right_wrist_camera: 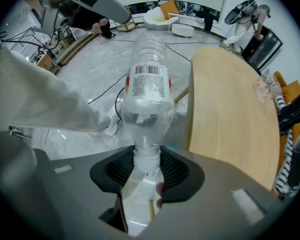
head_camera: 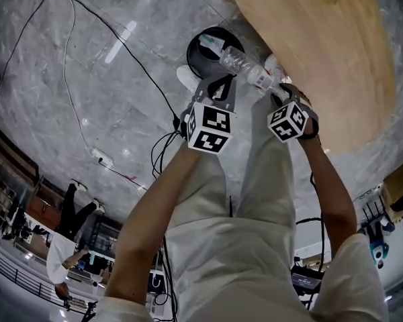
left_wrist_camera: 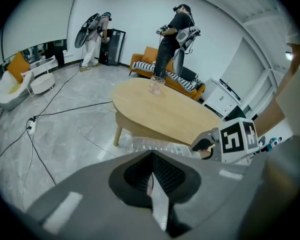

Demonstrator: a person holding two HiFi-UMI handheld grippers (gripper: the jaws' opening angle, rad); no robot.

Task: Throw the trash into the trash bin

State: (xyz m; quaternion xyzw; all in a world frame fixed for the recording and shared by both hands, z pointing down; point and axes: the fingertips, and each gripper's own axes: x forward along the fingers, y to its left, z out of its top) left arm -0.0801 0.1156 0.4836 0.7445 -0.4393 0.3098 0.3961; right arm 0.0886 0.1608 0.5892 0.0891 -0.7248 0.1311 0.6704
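The step in hand is the drop itself. The right gripper, at the centre right of the head view, is clamped on the neck and cap of a clear plastic bottle. In the right gripper view the cap sits squeezed between the two jaws, and the bottle's body sticks straight out ahead with its barcode label facing the camera.

From the head view the bottle lies nearly level and points to the upper left. Its base end is over the mouth of the round black trash bin on the grey stone floor, while the neck end looks to be outside the bin's right rim. How far above the bin it hangs cannot be judged.

The left gripper is just left of the bottle and below the bin in that frame. Its jaws are drawn together, with only a thin pale slit between them and nothing held.

The wooden worktop fills the upper right, just beside the right gripper.

The bottle is not yet in the bin. The next move probably calls for carrying the neck end a little further towards the upper left, or tipping the base down, and then parting the right jaws. Released as it lies, the bottle could catch the rim and roll off onto the floor.
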